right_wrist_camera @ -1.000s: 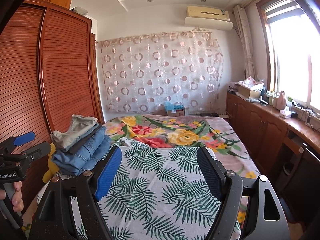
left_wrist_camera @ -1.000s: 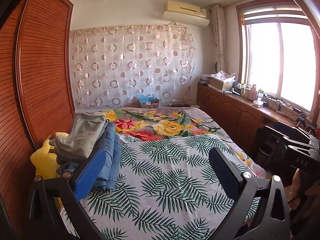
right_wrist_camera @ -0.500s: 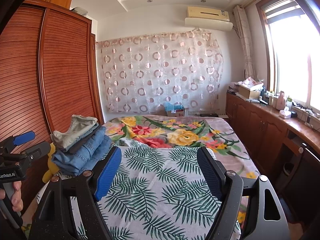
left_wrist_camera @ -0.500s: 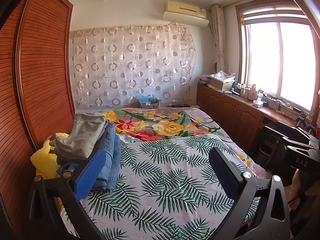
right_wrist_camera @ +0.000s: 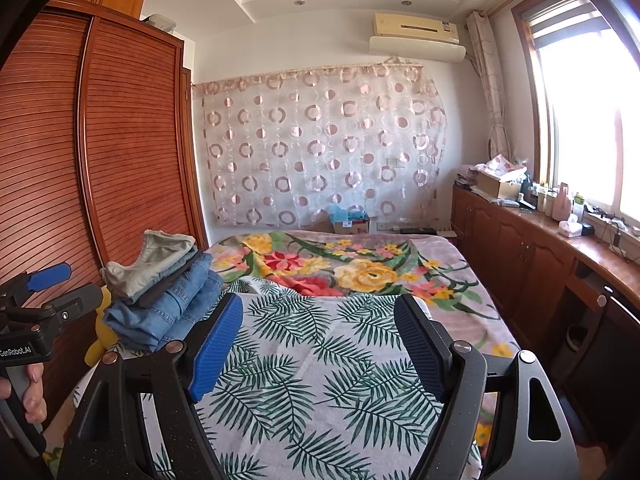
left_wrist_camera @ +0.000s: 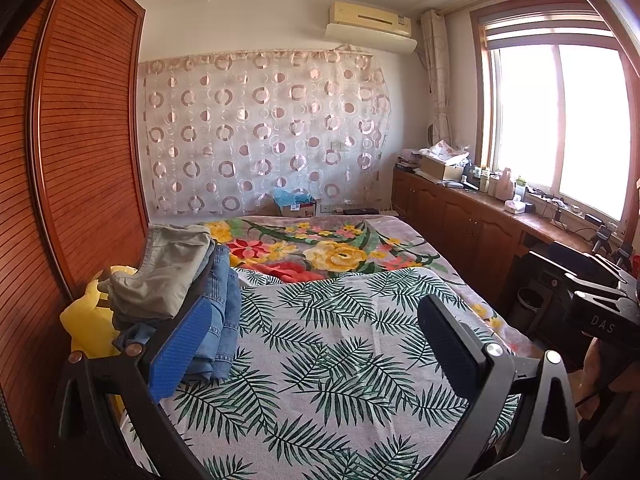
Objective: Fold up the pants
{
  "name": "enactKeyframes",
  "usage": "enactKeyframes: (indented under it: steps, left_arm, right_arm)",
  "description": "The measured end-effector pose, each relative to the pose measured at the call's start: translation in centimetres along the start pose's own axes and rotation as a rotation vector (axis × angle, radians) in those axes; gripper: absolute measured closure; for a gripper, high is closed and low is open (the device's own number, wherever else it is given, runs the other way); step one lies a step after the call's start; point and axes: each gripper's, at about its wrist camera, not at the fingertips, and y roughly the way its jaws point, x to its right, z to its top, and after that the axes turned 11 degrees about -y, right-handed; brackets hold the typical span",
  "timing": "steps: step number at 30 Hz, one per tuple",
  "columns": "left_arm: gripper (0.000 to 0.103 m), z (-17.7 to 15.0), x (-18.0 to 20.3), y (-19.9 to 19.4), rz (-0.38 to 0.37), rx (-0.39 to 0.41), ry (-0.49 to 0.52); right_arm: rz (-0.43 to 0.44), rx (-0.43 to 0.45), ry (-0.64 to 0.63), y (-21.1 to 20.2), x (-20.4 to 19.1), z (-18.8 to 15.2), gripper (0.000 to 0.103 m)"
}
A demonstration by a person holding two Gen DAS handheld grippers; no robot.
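1. On the far left stands a tall brown wooden wardrobe with thin slats (left_wrist_camera: 84,152).
2. Just beside it, on the left edge of the bed, sits a stack of folded pants (left_wrist_camera: 188,292). A grey-green pair lies on top and blue jeans lie under it. Something soft and yellow (left_wrist_camera: 90,320) peeks out behind the stack.
3. The left gripper (left_wrist_camera: 316,344) hangs over the leaf-print bed cover (left_wrist_camera: 320,360). Its blue pads are spread wide with nothing between them.
4. The right gripper (right_wrist_camera: 320,344) is the same: pads spread wide, holding nothing.
5. No loose pants lie on the cover. I think the folding is done, or a new pair has to be brought.
6. Next, both grippers must either stop or fetch another pair and lay it flat in the middle.
7. On the right, a long brown wooden cabinet (left_wrist_camera: 460,216) runs under the bright window (left_wrist_camera: 560,120).
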Motion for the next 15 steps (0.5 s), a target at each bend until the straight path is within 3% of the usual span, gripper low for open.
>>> enactKeyframes:
  steps: [15]
  left_arm:
    - [0.000, 0.03, 0.04, -0.03, 0.000, 0.000, 0.000]
  right_arm:
    - [-0.003, 0.000, -0.004, -0.12, 0.10, -0.10, 0.023]
